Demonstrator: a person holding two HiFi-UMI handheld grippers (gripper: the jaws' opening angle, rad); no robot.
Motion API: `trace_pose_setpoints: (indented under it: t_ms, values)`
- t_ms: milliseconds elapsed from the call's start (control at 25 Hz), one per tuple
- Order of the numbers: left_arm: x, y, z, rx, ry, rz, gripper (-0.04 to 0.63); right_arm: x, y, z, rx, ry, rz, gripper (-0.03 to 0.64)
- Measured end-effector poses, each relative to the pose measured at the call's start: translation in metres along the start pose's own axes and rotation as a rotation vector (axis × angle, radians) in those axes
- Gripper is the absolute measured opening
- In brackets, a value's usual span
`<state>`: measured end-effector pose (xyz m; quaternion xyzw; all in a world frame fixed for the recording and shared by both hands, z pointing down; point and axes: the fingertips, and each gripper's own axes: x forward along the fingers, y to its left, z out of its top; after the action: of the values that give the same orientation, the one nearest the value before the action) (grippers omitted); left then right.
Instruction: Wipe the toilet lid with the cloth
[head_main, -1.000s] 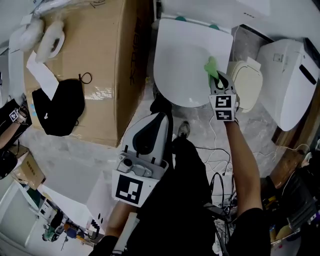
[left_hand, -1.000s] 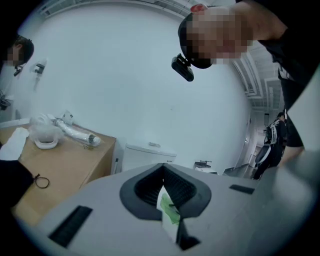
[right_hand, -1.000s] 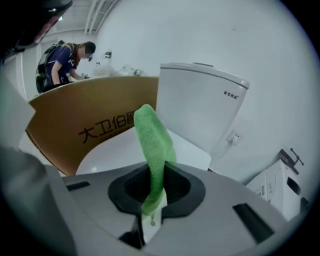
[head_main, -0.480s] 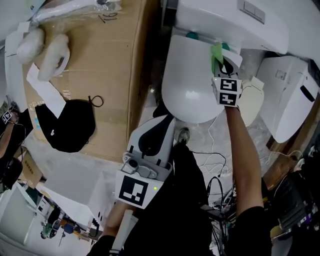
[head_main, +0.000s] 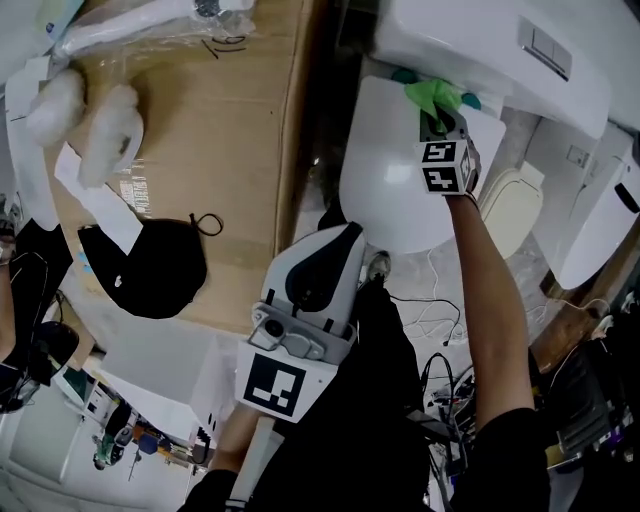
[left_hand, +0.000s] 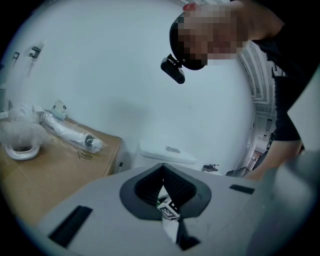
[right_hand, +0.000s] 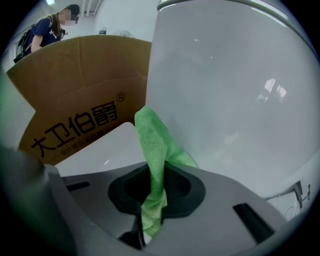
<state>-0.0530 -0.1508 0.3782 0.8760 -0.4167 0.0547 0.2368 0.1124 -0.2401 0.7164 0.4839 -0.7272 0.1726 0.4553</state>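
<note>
**Cloth pinched at the back of the lid**

The right hand-held gripper (head_main: 440, 118) is clamped on the green cloth (head_main: 432, 95). The cloth rises from between the jaws and bunches out past their tips. It lies at the rear edge of the white toilet lid (head_main: 395, 185), just below the cistern (head_main: 470, 45). The left hand-held gripper (head_main: 337, 240) hangs near the lid's front rim, well apart from the cloth, with its jaws together on nothing. A cardboard box (head_main: 200, 140) stands beside the toilet.
</note>
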Motion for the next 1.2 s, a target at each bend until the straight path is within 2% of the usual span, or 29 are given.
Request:
trace_pose_setpoints:
  t_ms: [200, 280, 400, 600, 720, 920, 1200]
  values:
    - [0.003, 0.005, -0.005, -0.015, 0.020, -0.007, -0.002, 0.013, 0.017, 0.002, -0.013, 0.019, 0.055, 0.051]
    - [0.002, 0.007, -0.007, -0.024, 0.024, -0.004, -0.002, 0.013, 0.023, 0.003, -0.049, 0.012, 0.079, 0.051]
    - [0.001, 0.010, -0.008, -0.028, 0.021, 0.002, -0.002, 0.011, 0.040, 0.003, -0.175, -0.003, 0.152, 0.050]
    - [-0.003, 0.010, -0.004, -0.029, 0.007, 0.005, -0.002, 0.002, 0.070, -0.011, -0.468, 0.000, 0.222, 0.049]
    - [-0.008, 0.011, -0.003, -0.022, 0.001, 0.013, -0.002, -0.003, 0.087, -0.020, -0.576, -0.010, 0.264, 0.049]
    - [-0.019, 0.009, -0.008, -0.014, 0.001, 0.023, -0.002, -0.014, 0.112, -0.036, -0.688, -0.026, 0.319, 0.049]
    - [-0.036, 0.000, -0.018, -0.019, 0.000, 0.035, -0.002, -0.031, 0.139, -0.060, -0.750, -0.044, 0.379, 0.049]
